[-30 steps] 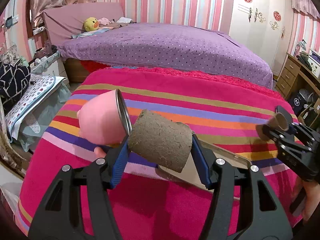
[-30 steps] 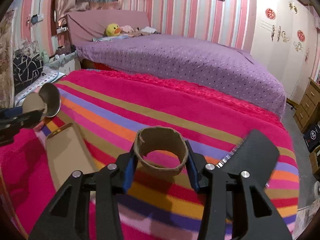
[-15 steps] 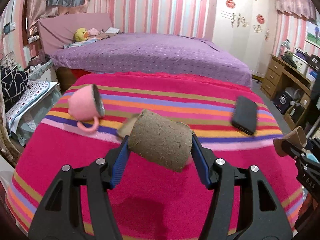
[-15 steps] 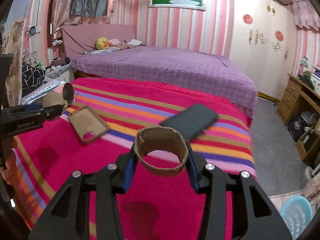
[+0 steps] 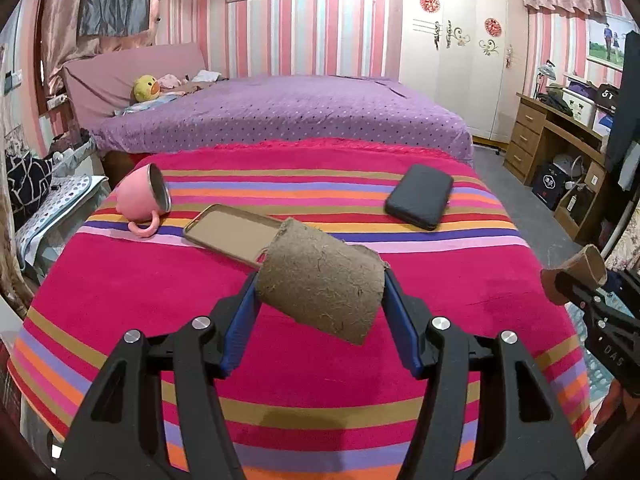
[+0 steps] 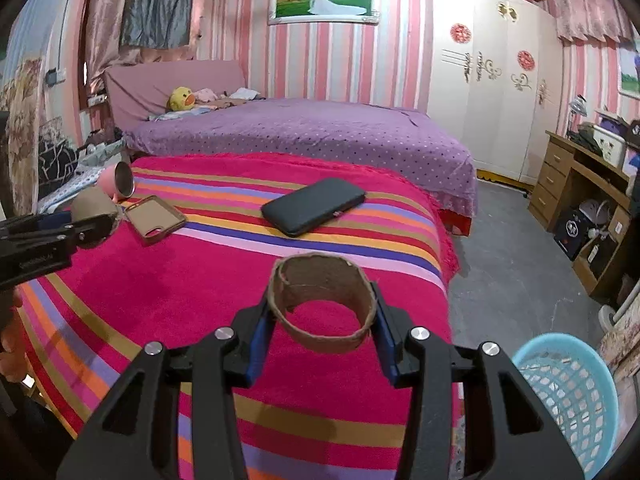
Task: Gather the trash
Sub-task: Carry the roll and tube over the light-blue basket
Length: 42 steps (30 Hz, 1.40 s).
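My left gripper (image 5: pixel 318 300) is shut on a rough brown cardboard tube (image 5: pixel 320 284), held crosswise above the striped blanket (image 5: pixel 168 304). In the right wrist view my right gripper (image 6: pixel 323 310) is shut on a shorter cardboard ring (image 6: pixel 326 308), whose open end faces the camera. Each gripper also shows in the other's view: the right one with its ring (image 5: pixel 576 270) at the far right, the left one with its tube (image 6: pixel 94 208) at the far left. A light blue mesh basket (image 6: pixel 568 392) stands on the floor at the lower right, beside the blanket's edge.
On the blanket lie a pink cup (image 5: pixel 140 196) on its side, a tan phone case (image 5: pixel 230 232) and a black phone (image 5: pixel 420 196). A purple bed (image 6: pixel 304 132) lies behind. A wooden desk (image 6: pixel 580 196) and white wardrobe (image 6: pixel 492 92) line the right wall past grey floor (image 6: pixel 508 248).
Both grippers have drawn back from the cup and phone case toward the blanket's near edge, still holding their cardboard pieces. The blue basket has come into the right wrist view.
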Motion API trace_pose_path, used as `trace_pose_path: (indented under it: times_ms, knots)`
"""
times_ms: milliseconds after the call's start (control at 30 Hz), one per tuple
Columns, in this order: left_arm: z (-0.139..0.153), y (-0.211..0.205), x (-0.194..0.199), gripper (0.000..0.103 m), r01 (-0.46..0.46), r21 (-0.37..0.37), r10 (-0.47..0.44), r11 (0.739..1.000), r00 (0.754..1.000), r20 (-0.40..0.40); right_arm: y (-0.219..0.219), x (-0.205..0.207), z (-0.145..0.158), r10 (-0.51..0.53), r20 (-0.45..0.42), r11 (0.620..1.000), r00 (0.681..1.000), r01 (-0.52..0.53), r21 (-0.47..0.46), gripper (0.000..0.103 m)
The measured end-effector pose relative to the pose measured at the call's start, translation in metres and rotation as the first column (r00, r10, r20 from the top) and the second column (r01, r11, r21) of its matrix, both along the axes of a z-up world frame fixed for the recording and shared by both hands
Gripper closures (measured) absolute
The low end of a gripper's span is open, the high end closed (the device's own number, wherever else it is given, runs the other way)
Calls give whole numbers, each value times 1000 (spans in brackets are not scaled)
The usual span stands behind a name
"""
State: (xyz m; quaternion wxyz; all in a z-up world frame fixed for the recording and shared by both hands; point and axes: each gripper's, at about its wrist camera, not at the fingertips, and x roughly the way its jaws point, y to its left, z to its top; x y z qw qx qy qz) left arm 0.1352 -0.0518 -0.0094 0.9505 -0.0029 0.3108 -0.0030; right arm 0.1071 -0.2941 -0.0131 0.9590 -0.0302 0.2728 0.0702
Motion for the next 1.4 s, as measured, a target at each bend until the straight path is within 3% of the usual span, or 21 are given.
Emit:
trace_pose_path:
  times_ms: [367, 767, 967, 1100, 1400]
  knots:
    - [-1, -64, -5, 44, 15, -1, -15, 1000, 1000, 21, -77, -16, 3, -97, 15, 995, 995, 97, 13, 59]
    - [-18, -162, -5, 44, 139, 5, -139, 990, 990, 17, -174, -34, -2, -256, -3, 967, 967, 256, 4, 59]
    - [-28, -221, -8, 44, 228, -12, -228, 974, 974, 2, -219, -44, -9, -335, -13, 942, 942, 334, -18, 59]
    - [-37, -272, -19, 44, 322, -15, -322, 947, 947, -6, -243, -54, -19, -377, -30, 926, 926, 376, -24, 59]
    - [-53, -339, -27, 44, 403, -40, -404, 915, 914, -39, -283, -75, -28, -434, -36, 899, 900, 435, 42, 59]
